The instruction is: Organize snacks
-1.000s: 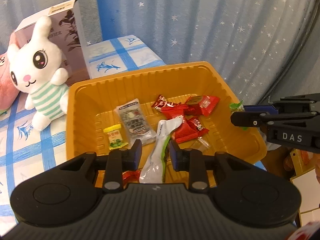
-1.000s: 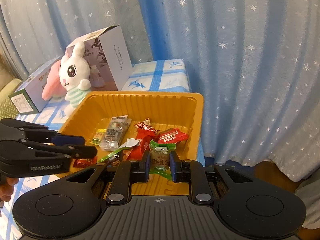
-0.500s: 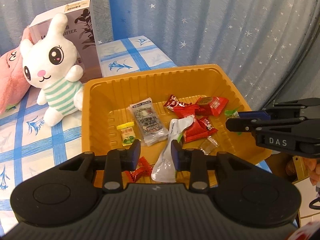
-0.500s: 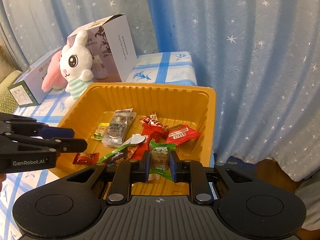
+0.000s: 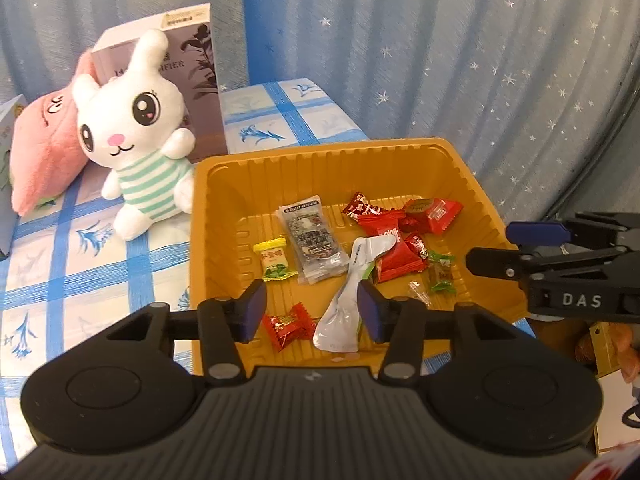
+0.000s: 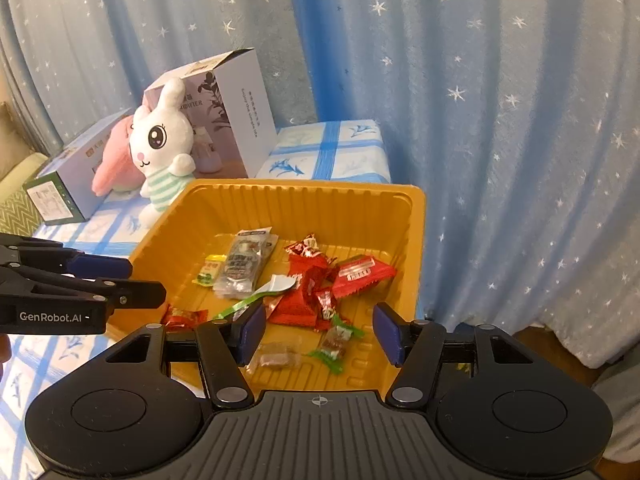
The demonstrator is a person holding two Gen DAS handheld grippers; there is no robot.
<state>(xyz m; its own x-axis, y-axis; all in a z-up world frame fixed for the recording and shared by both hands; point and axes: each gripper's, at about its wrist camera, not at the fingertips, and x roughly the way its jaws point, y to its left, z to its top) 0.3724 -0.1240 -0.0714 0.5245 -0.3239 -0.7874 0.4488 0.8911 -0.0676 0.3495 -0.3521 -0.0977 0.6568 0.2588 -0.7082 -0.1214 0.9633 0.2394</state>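
An orange tray on the blue-checked table holds several wrapped snacks. My left gripper is open and empty above the tray's near edge, over a white and green pouch and a small red candy. My right gripper is open and empty above the tray's near right part, over a green-ended candy and a clear-wrapped brown candy. Red packets and a grey bar lie in the middle.
A white plush rabbit and a pink plush lean on an upright box left of the tray. A second box lies further left. A starred blue curtain hangs behind and to the right.
Both grippers have opened and drawn back. The right one let go of the green-ended candy, which now lies in the tray. The white pouch lies free between the left fingers.
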